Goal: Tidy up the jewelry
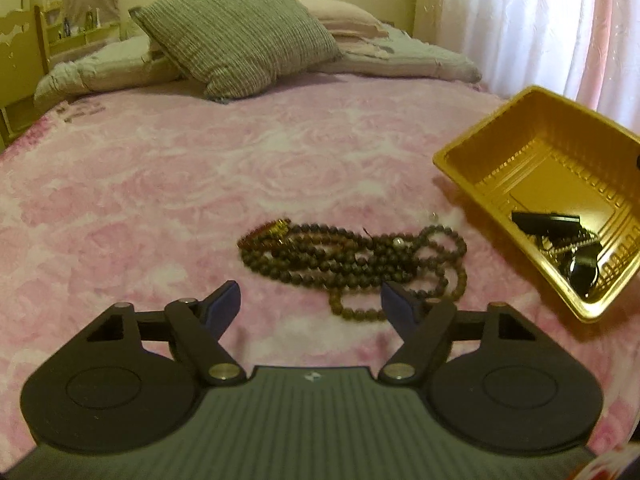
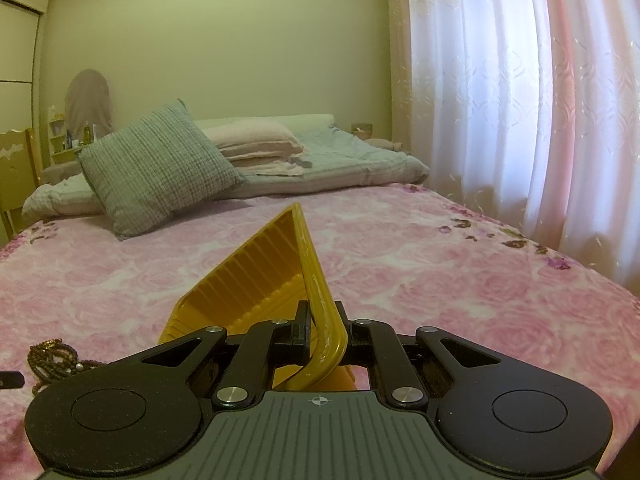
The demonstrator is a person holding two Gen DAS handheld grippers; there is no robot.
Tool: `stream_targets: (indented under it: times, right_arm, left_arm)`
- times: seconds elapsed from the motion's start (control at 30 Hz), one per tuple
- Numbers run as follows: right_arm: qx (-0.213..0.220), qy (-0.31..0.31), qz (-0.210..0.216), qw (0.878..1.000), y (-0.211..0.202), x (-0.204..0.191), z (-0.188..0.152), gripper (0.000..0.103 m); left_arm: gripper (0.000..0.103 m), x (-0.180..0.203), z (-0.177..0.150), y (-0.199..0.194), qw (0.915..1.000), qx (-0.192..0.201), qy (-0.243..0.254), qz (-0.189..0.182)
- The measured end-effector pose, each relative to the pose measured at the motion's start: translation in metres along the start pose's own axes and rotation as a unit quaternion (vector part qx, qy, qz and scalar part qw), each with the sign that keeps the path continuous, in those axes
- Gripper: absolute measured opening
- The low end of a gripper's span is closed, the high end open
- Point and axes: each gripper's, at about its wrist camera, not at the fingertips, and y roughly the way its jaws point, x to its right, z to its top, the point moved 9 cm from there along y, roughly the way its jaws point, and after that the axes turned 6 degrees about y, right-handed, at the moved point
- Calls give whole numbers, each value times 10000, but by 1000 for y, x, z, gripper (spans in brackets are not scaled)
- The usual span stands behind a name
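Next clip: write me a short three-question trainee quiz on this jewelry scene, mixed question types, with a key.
1. True or false: the bead necklace lies inside the gold tray.
2. What is the right gripper shut on?
A. pillow
B. tray rim
C. necklace
3. Fill in: the left gripper is ____, with the necklace just ahead of it.

Key: 1 false, it lies on the blanket; 2 B; 3 open.

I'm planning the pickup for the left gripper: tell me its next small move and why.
Probably ease the left gripper forward and down over the beaded necklace, then close. Its jaws stand open with nothing between them, and the pile lies on the pink bedspread just past the fingertips. The right gripper is clamped on the rim of the tilted gold tray, ready to receive it.
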Motion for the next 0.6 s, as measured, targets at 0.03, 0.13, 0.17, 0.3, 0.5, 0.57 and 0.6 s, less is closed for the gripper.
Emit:
stream_targets:
  times: [0.03,0.13,0.17,0.3,0.5,0.57,0.6]
  right_arm:
    - [1,-7,-6,10000,0,0,0,9]
    - [-2,-21,-21,10000,1,0,-1,9]
    - [-5,-25,-25,10000,1,1,-1,9]
    - [-8,-29,-33,10000,2,0,-2,9]
    - [-5,-29,-40,10000,3,1,-2,9]
    - [-6,-28,-34,10000,2,1,-2,9]
    - [-8,-28,-32,10000,3,1,-2,9]
  left_arm:
    - [65,2,-1,2,10000,-23,-1,-25]
    - [54,8,-2,7,10000,-66,53,-46]
    - [52,10,-2,9,9999,-82,88,-63]
    - [45,17,-2,20,9994,-237,196,-155]
    - [35,16,-1,28,9990,-391,33,-216]
    - [27,16,2,29,9990,-391,-9,-208]
    - [25,16,4,29,9992,-374,3,-158]
